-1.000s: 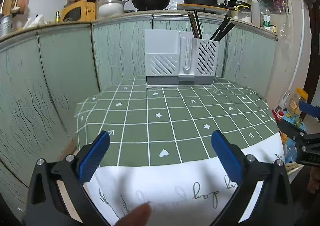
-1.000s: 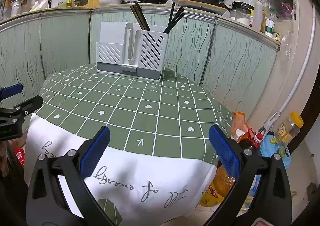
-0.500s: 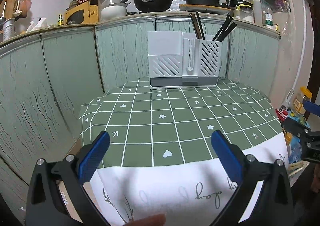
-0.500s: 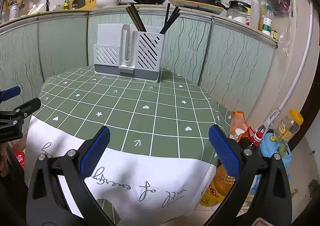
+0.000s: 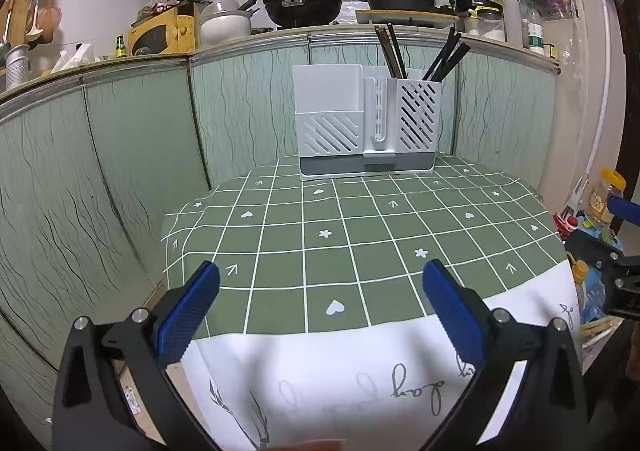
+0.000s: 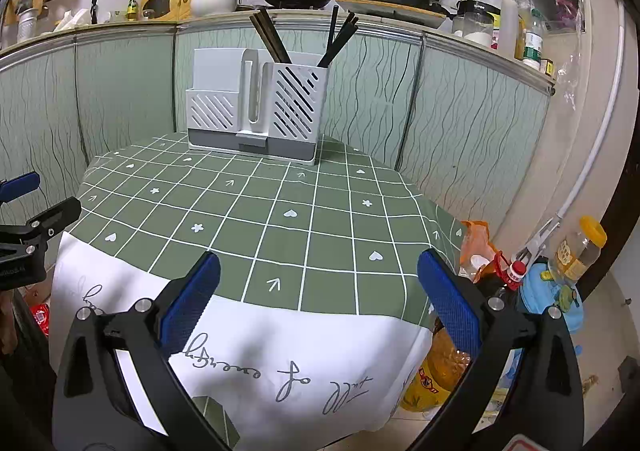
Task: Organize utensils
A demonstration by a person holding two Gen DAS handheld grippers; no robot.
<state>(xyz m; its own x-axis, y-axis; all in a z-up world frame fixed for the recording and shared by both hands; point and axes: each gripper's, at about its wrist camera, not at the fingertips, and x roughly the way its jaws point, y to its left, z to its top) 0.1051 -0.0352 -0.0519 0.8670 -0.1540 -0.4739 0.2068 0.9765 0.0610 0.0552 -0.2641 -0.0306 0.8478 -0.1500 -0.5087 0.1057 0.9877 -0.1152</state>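
Left wrist view: left gripper point(image 5: 320, 303), jaws wide and empty, hangs off the tabletop's point(image 5: 360, 227) near edge, facing the utensil holder point(image 5: 366, 123) at the far edge, chopsticks point(image 5: 416, 51) upright in its right compartment; right wrist view: right gripper point(image 6: 318, 297) likewise wide and empty, squared to the holder as if ready to reach.

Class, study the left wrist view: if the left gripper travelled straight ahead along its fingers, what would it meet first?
Probably the white utensil holder at the table's far edge. The left gripper, open and empty, has only bare green tablecloth ahead before it, though depth is hard to judge.
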